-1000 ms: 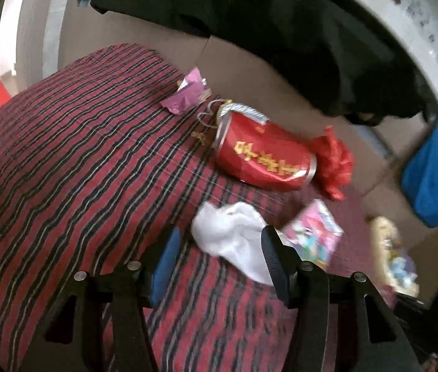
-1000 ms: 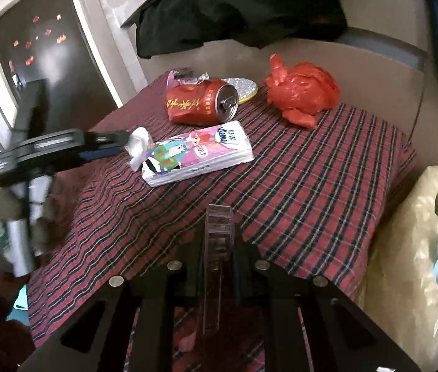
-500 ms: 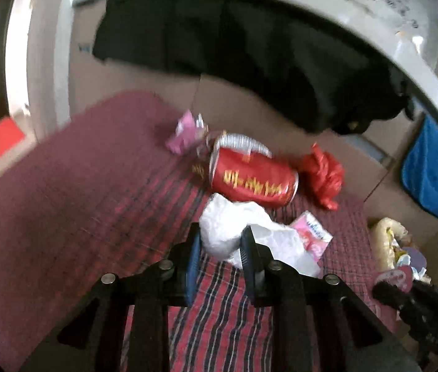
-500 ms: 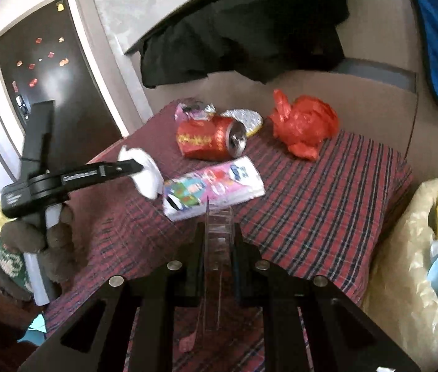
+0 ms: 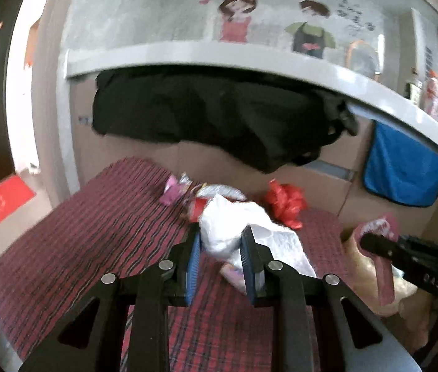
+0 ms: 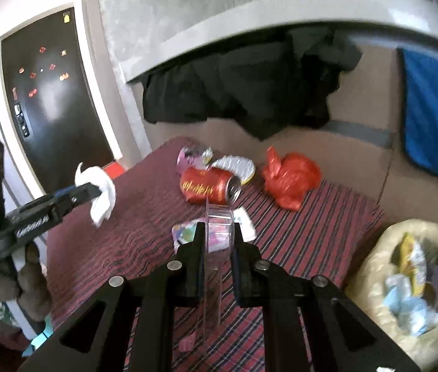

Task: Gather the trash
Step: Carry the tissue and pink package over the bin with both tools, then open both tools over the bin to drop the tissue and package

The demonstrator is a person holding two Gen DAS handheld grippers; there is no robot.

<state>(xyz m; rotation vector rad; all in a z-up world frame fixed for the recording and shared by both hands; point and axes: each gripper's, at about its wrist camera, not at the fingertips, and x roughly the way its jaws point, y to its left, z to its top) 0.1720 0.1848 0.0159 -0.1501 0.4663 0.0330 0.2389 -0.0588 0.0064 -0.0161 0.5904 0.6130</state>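
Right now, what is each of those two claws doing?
Left gripper: shut on the white tissue, just clamped.
Right gripper: shut on a clear plastic piece.

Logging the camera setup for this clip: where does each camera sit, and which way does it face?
Left wrist: on the left hand-held gripper, facing the plaid table and wall; jaws clamp a white tissue.
Right wrist: on the right hand-held gripper, facing the same table; jaws clamp a clear plastic piece; a gloved hand shows.
Shared: red can, red plastic bag, tissue.
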